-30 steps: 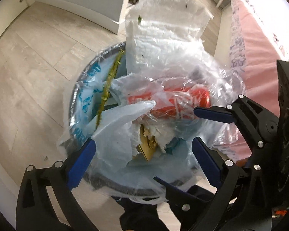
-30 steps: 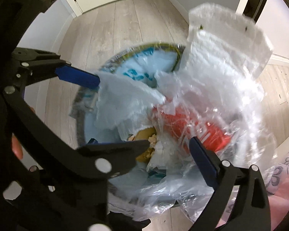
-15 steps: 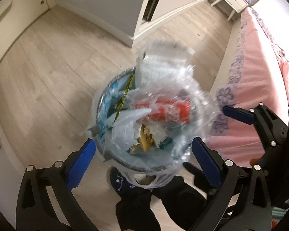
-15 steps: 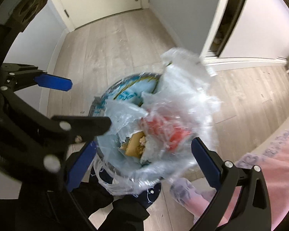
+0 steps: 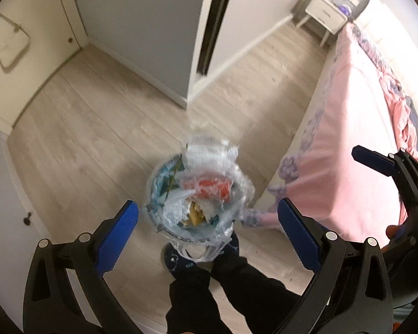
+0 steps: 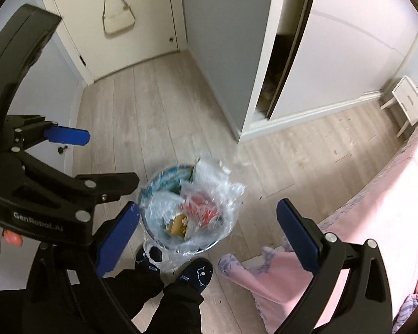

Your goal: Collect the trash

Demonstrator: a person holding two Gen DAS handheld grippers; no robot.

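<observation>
Fingers [image 5: 117, 239] of your left gripper [image 5: 206, 236] and right gripper [image 6: 206, 236] are spread, empty, above the bin [image 5: 197, 194]; the bed [image 5: 348, 153] lies at three o'clock.

We hold our left claw [image 5: 207, 229] up high and point it down. Its two blue pads [image 5: 117, 236] are far apart, with nothing between them. Our right claw [image 6: 207, 229] is up high too and points down, with its blue pads [image 6: 298, 239] wide apart and nothing in them. The two claws are side by side, and each one can see the other. Below them are our legs [image 5: 225, 292] in black pants and our feet in dark slippers [image 6: 195, 274].
</observation>
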